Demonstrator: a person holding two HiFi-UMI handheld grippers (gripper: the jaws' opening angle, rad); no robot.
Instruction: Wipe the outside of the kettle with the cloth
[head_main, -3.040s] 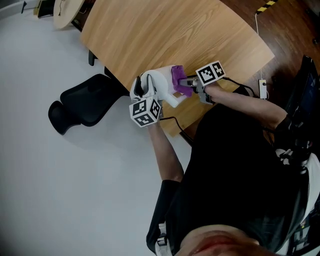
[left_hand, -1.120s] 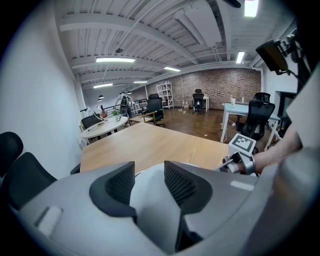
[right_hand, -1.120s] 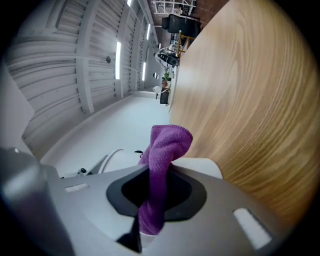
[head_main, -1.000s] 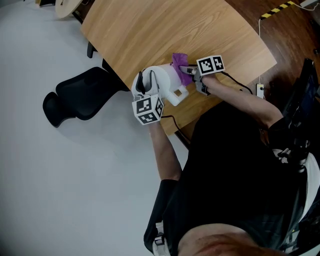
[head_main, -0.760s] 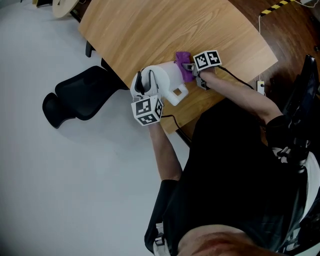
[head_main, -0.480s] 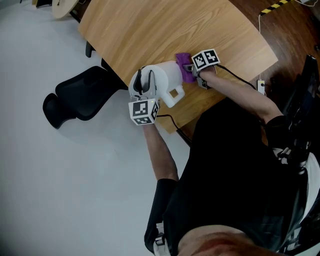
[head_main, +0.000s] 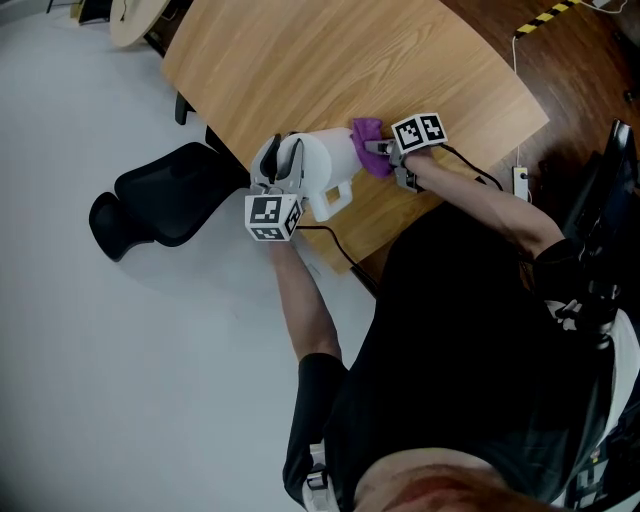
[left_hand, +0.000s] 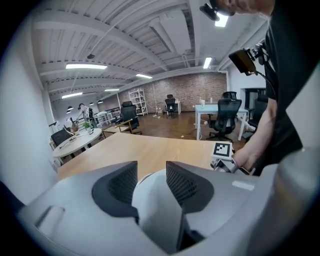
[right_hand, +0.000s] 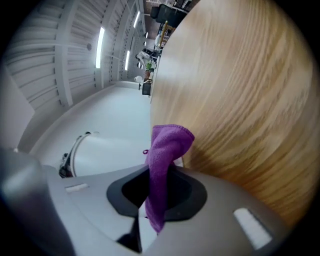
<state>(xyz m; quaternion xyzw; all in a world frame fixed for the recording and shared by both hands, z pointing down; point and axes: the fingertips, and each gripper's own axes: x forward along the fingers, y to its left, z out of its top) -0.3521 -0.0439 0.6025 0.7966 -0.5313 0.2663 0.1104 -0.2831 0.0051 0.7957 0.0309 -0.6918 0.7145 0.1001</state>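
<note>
Head view: the white plastic kettle (head_main: 318, 172) has turned slightly on the pale wooden worktop (head_main: 330, 60) in the left gripper (head_main: 280, 190), likely offering the purple cloth (head_main: 367, 132) a fresh patch.

Left gripper view: its jaws have just been opening, yet both pads still touch the kettle's handle.

Right gripper view: the right gripper (right_hand: 159, 190) has its jaws clenched on the cloth, just beside the kettle.

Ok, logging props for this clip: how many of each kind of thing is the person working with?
kettle: 1
cloth: 1
hand-held gripper: 2 (left, its jaws just opened wider on the kettle; right)
total: 4
</note>
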